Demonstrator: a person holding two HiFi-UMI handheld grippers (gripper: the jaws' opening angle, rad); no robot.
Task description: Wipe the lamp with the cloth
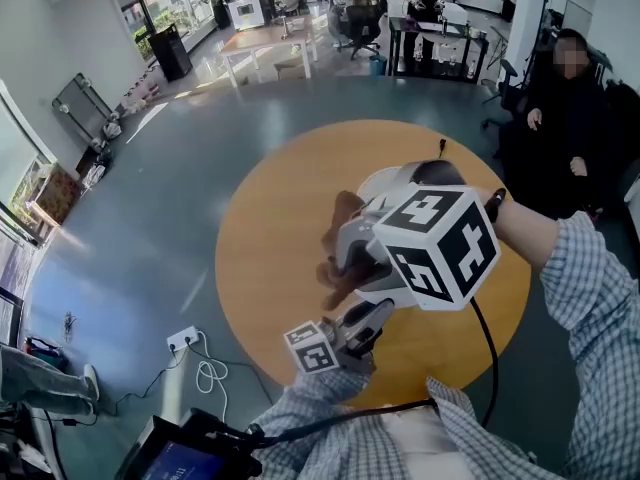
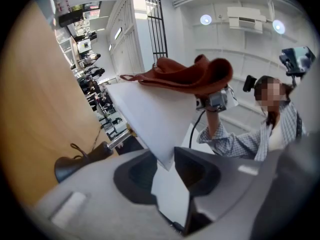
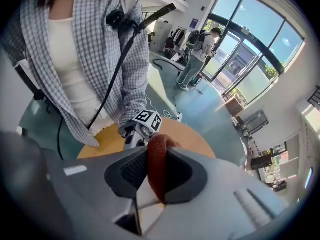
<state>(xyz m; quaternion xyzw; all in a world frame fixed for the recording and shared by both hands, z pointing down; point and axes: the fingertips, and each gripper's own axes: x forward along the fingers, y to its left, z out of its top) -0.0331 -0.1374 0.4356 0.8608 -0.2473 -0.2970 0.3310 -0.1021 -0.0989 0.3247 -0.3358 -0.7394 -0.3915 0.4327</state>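
The left tongs point(image 2: 167, 166) are clamped on the lower rim of the lamp point(image 2: 150, 119), its white shade rising away from their tips at a slant. The lamp's dark base point(image 2: 75, 163) with its cord sits off to the side of these tongs, against the round wooden tabletop point(image 1: 270, 228). The right tongs point(image 3: 156, 174) are closed on a fold of the rust-brown cloth point(image 2: 190, 76), which stands pinched upright between their pads. The rest of the cloth lies draped over the far upper edge of the shade, opposite the left tongs' grip. The right tongs point steeply down above the shade, with the left tongs just beneath and beside them.
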